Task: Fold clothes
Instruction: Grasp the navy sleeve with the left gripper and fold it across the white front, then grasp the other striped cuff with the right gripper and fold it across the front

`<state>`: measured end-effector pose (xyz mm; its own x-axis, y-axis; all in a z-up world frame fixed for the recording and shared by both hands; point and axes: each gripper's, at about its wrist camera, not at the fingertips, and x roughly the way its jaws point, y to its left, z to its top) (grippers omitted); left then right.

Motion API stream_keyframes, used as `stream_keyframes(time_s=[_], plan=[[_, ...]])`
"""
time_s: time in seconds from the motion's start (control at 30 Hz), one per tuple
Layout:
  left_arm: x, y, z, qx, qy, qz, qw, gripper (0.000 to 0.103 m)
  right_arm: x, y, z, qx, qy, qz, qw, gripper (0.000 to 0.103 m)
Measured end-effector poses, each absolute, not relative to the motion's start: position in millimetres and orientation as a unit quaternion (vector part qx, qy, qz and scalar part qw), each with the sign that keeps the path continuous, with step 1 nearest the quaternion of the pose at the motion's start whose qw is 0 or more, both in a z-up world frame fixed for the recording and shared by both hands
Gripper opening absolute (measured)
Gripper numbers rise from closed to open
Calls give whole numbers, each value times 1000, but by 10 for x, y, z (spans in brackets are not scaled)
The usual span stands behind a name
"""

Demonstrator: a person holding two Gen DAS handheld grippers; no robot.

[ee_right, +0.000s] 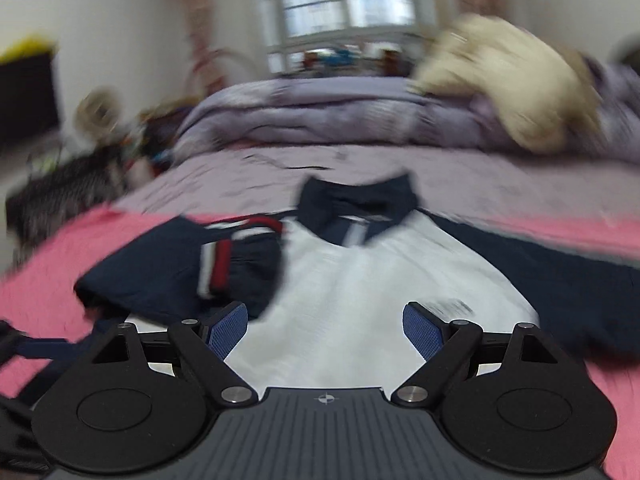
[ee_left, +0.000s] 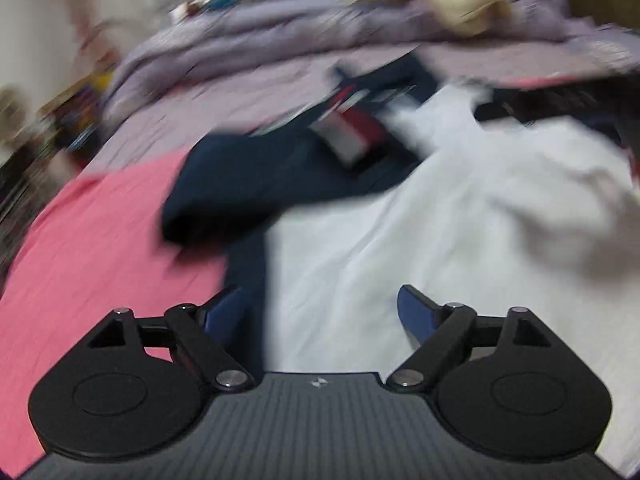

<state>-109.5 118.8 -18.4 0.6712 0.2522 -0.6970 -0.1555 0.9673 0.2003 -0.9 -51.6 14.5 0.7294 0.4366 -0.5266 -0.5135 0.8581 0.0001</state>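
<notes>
Below, one white-and-navy shirt (ee_right: 360, 280) on one pink sheet (ee_right: 48, 256), both grippers' jaws apart, nothing between.

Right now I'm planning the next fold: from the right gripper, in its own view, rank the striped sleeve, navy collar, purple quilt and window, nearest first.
From the right gripper, jaws apart:
1. Striped sleeve, just ahead on the left, folded over the white body.
2. Navy collar, straight ahead at the shirt's top.
3. Purple quilt, bunched across the bed beyond.
4. Window, on the back wall.
</notes>
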Motion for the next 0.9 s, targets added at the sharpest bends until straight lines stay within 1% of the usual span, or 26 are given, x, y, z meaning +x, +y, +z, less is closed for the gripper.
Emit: stream_keyframes(time_s=[0.07, 0.13, 0.17, 0.23, 0.27, 0.33, 0.37, 0.5, 0.63, 0.73, 0.8, 0.83, 0.87, 0.9], plan=[[-1291, 1375, -232, 1, 390, 116, 913, 95, 10, 40, 83, -159, 252, 269, 916, 66], [-1416, 1456, -291, -36, 377, 116, 918, 98, 54, 506, -85, -230, 254, 278, 897, 65], [-1466, 1481, -316, -49, 371, 117, 920, 99, 90, 650, -156, -247, 253, 272, 895, 65], [-1467, 1391, -334, -27, 364, 125, 922, 101, 179, 843, -242, -262, 251, 252, 897, 64], [-1467, 1345, -343, -15, 361, 130, 923, 102, 236, 876, -245, -258, 252, 241, 901, 51], [-1450, 1316, -345, -7, 357, 132, 925, 103, 377, 812, -191, -231, 261, 215, 912, 30], [-1452, 1345, -344, -16, 358, 129, 925, 103, 451, 706, -152, -209, 262, 202, 920, 27], [-1453, 1407, -349, -32, 357, 123, 925, 103, 739, 153, -34, -120, 263, 128, 949, 27], [-1442, 1407, -364, -28, 356, 122, 926, 103, 968, -393, -92, -18, 309, 59, 949, 27], [-1444, 1411, -367, -29, 356, 122, 926, 103, 1028, -728, -217, 66, 334, 73, 938, 28], [-1445, 1409, -369, -29, 356, 122, 926, 103, 1008, -897, -268, 143, 329, 108, 927, 44], [-1445, 1409, -368, -29, 356, 122, 926, 103, 1022, -943, -287, 171, 326, 114, 923, 66], [-1444, 1409, -367, -28, 356, 122, 926, 103, 1054, -962, -300, 192, 323, 112, 920, 79], [-1441, 1408, -367, -28, 356, 122, 926, 103, 1085, -981, -314, 212, 320, 110, 917, 80]])
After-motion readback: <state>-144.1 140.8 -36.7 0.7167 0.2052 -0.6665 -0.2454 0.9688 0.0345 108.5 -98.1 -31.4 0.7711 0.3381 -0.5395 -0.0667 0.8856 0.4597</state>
